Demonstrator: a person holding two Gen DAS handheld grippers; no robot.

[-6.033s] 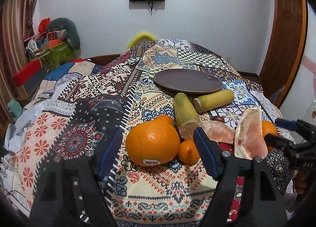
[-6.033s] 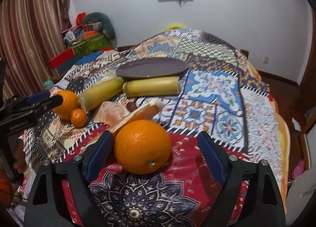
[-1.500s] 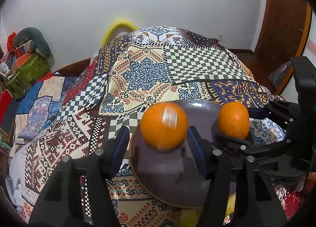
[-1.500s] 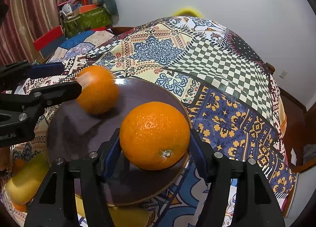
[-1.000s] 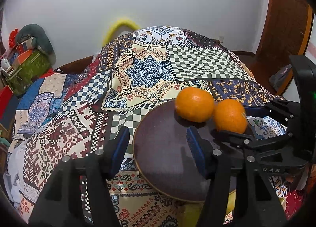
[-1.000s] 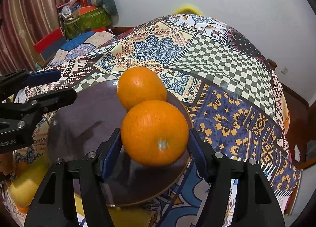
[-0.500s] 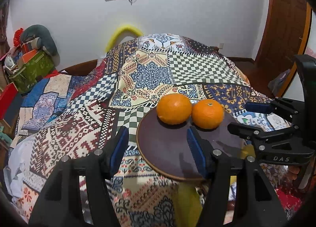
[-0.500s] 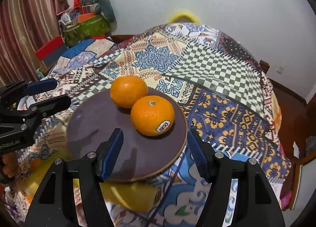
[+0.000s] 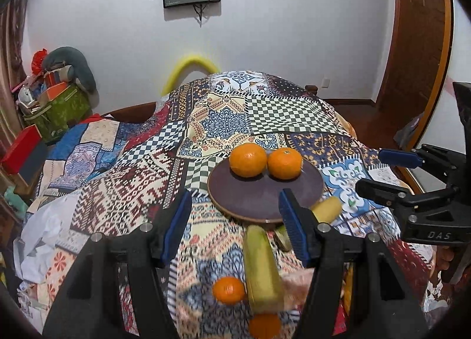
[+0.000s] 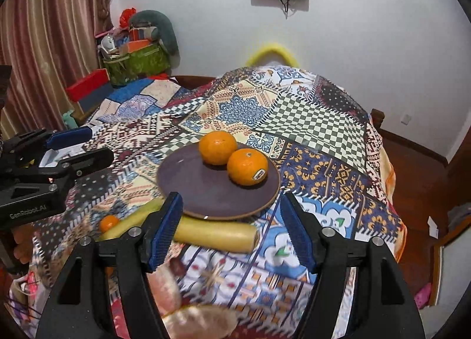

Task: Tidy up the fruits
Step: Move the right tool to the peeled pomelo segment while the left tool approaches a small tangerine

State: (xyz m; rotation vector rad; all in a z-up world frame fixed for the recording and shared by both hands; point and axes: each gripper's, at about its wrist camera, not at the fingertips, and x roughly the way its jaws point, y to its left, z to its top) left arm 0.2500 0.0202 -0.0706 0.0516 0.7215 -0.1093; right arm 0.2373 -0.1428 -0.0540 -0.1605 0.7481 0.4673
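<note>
Two oranges, a left one (image 9: pixel 248 160) and a right one (image 9: pixel 284 163), sit side by side on the dark round plate (image 9: pixel 259 197) on the patchwork cloth. In the right wrist view they are the far orange (image 10: pixel 217 147) and the stickered orange (image 10: pixel 247 167) on the plate (image 10: pixel 206 188). My left gripper (image 9: pixel 235 221) is open and empty, held back from the plate's near edge. My right gripper (image 10: pixel 231 227) is open and empty, also near the plate. Two yellow-green cane pieces (image 9: pixel 262 268) (image 10: pixel 215 234), small tangerines (image 9: pixel 228 290) (image 10: pixel 109 222) and pomelo segments (image 10: pixel 167 283) lie in front of the plate.
The table is draped with a patchwork cloth (image 9: pixel 223 121) that falls away at the sides. A pile of boxes and bags (image 9: pixel 56 94) stands at the far left by the wall. A wooden door frame (image 9: pixel 418 44) is at the right.
Both grippers let go of their oranges on the plate, opened, and pulled back and up. The oranges settled side by side; the loose fruit came into view below.
</note>
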